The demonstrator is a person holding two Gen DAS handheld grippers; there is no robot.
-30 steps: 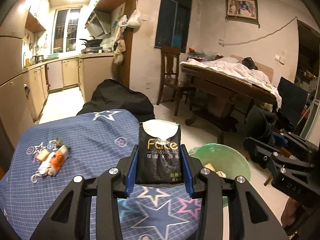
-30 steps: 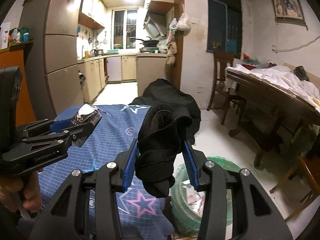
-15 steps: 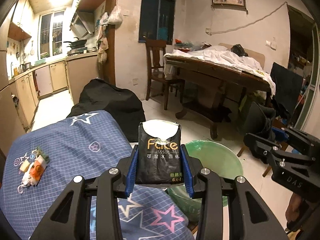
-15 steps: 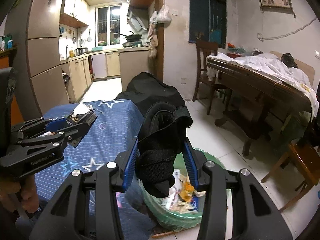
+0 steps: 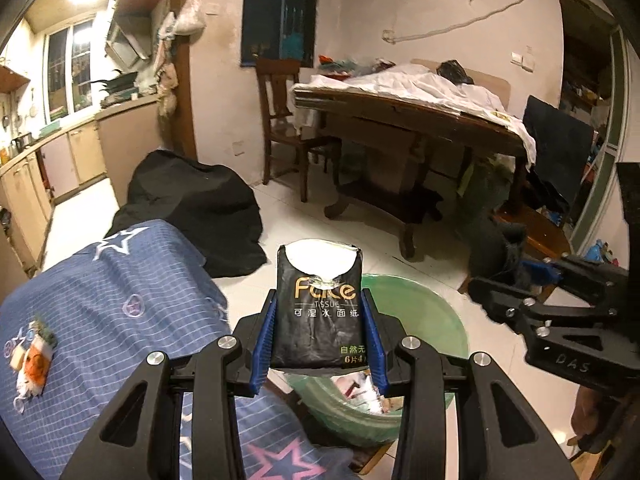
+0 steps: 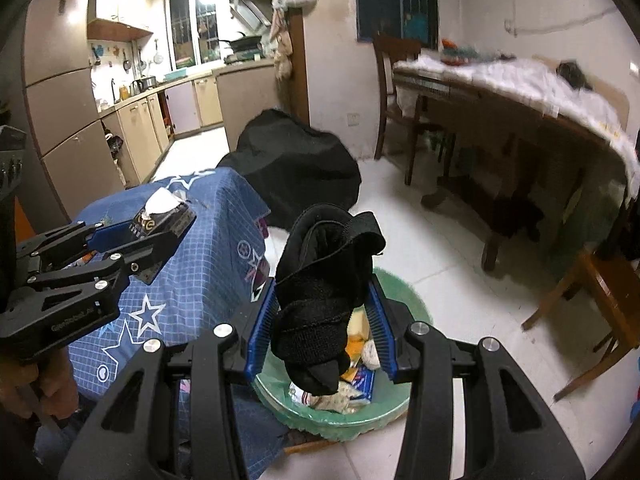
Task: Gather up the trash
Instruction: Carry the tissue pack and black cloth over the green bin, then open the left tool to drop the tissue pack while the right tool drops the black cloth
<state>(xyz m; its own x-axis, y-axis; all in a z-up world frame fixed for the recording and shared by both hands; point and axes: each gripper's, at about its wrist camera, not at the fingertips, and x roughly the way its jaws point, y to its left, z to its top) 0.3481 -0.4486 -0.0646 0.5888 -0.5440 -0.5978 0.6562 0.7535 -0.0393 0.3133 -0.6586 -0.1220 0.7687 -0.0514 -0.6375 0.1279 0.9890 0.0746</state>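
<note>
A black tissue pack (image 5: 320, 312) with gold lettering stands upright between the blue pads of my left gripper (image 5: 320, 336), which is shut on it. Beyond and below it lies a green-lined trash bin (image 5: 420, 320) on the floor. My right gripper (image 6: 320, 332) is shut on a bunched black sock (image 6: 324, 292), which hangs over the same trash bin (image 6: 400, 296), partly filled with wrappers. The right wrist view also catches the left gripper (image 6: 152, 236) with the tissue pack (image 6: 164, 216) over the blue cloth.
A table under a blue star-patterned cloth (image 5: 100, 300) is at the left, with small wrappers (image 5: 32, 360) still on it. A black bag (image 5: 192, 208) lies on the floor behind. A wooden dining table (image 5: 420, 120) and chair (image 5: 288, 120) stand further back.
Both grippers have swung right off the blue cloth toward the green bin, which has grown larger and now lies beneath the sock. Both grips are unchanged.
</note>
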